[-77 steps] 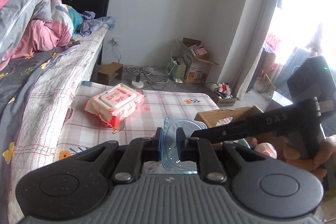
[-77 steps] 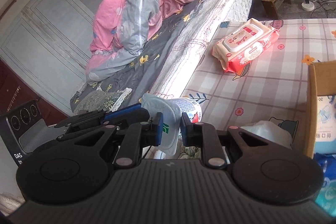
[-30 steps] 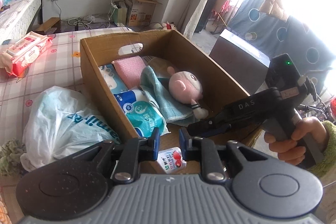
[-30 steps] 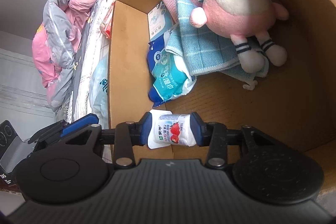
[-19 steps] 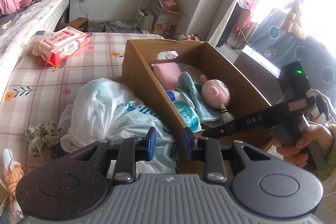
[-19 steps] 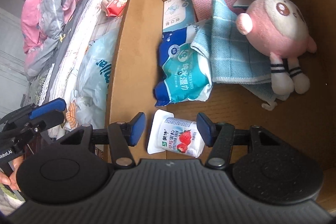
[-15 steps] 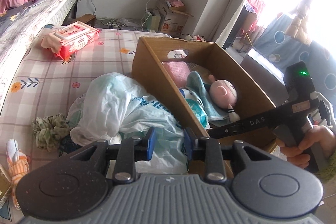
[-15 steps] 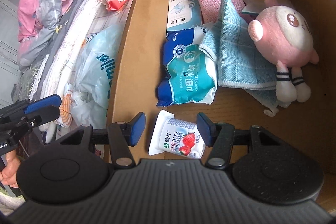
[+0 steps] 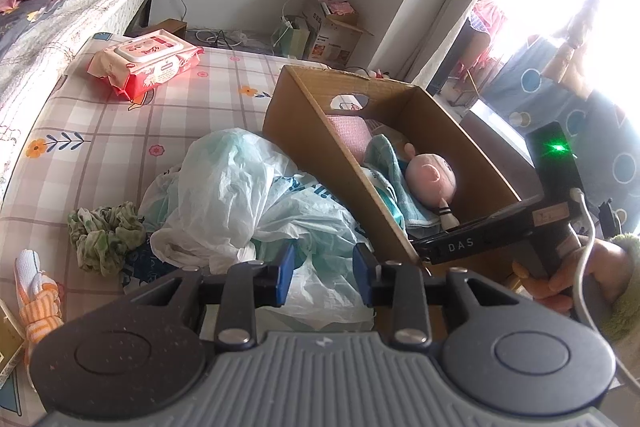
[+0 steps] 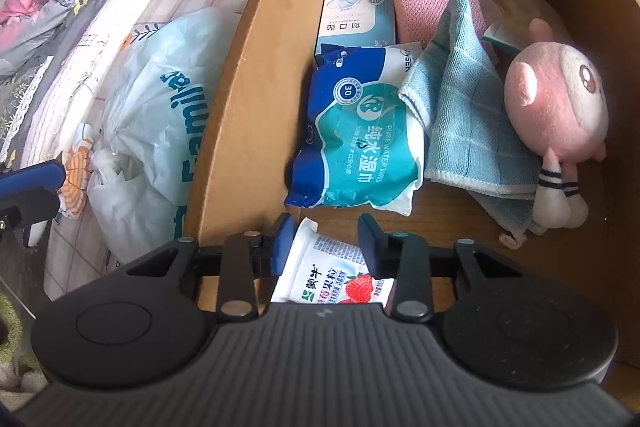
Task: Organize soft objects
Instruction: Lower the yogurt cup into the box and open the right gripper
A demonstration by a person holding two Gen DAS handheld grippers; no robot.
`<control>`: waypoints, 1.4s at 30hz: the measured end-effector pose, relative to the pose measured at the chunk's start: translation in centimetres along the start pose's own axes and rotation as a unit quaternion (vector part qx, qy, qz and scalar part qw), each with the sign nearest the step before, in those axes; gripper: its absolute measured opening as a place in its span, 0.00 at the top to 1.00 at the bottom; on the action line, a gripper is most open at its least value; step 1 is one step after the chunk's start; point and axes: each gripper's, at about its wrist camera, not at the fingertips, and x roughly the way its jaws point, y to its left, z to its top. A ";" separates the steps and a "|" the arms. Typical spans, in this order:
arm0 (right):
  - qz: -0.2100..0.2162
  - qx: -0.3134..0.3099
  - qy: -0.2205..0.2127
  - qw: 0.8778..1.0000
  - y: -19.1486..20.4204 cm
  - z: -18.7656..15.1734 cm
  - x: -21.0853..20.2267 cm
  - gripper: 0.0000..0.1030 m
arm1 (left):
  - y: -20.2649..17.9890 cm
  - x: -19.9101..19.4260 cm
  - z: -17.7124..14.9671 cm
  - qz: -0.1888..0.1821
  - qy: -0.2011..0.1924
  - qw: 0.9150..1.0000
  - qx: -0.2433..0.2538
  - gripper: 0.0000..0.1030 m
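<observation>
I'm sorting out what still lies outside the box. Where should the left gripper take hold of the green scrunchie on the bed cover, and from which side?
Grip the green scrunchie across its outer bulge, on the side away from the white plastic bag, coming down from above. Its ruffled ring lies flat and soft, so the left gripper, whose jaws are opening, can pinch one thick fold. The bag crowds its other side.

Pink plush toy [image 10: 556, 115], blue checked towel [image 10: 468, 115], brown cardboard box [image 10: 248, 67], pink-checked floral tablecloth [image 9: 120, 115]
</observation>
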 end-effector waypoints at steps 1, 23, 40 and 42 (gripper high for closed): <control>0.003 0.000 0.000 1.000 0.0 -0.1 -0.2 0.73 | 0.0 0.0 0.0 -0.001 0.000 1.000 0.000 0.68; 0.048 0.135 -0.012 0.990 -7.9 -5.8 -4.8 0.76 | -1.5 1.3 -0.3 -0.022 0.013 1.000 0.013 0.67; 0.133 0.078 0.008 0.988 -5.3 -4.7 -0.9 0.72 | -1.3 0.3 -0.8 -0.012 0.008 1.000 0.008 0.65; 0.125 0.071 -0.003 0.990 -5.1 -4.5 -1.0 0.72 | -1.3 0.3 -0.8 -0.012 0.008 1.000 0.008 0.65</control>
